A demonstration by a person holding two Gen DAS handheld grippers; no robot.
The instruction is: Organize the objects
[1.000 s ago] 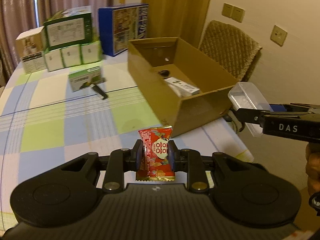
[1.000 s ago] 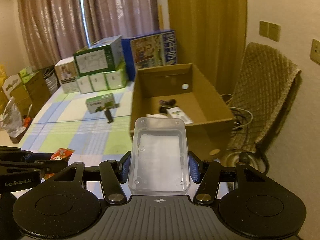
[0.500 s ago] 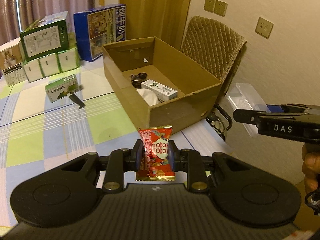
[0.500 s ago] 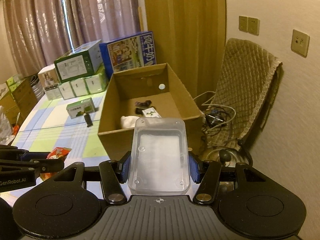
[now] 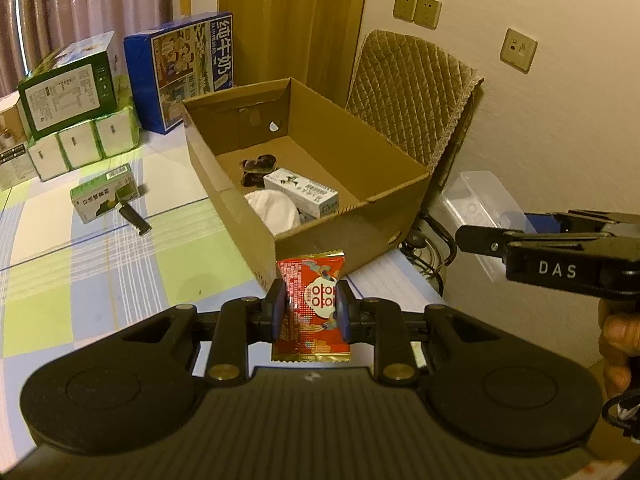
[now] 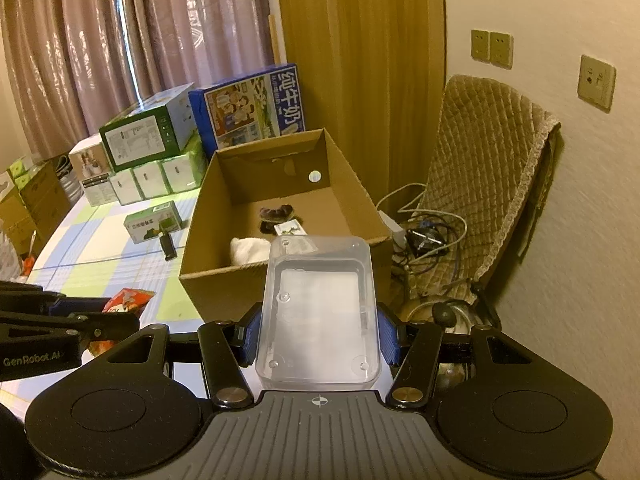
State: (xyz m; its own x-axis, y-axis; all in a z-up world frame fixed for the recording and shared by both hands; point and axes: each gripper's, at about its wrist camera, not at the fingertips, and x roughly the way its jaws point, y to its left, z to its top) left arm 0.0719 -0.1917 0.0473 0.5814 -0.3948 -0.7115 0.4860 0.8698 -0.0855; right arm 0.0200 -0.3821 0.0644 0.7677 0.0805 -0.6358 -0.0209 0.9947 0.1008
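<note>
Left gripper (image 5: 311, 311): clamps red snack packet (image 5: 311, 304).
Right gripper (image 6: 318, 332): clamps clear plastic box (image 6: 318, 316).
Room: cardboard box (image 5: 352, 232) sits open-topped at table (image 5: 80, 280) edge.
Change: cardboard box looms nearer than before.

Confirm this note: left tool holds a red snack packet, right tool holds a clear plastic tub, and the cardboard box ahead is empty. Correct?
Not quite. The cardboard box is not empty: the left wrist view shows a small white carton, something white and a dark item inside. The packet and tub are held as stated.
</note>
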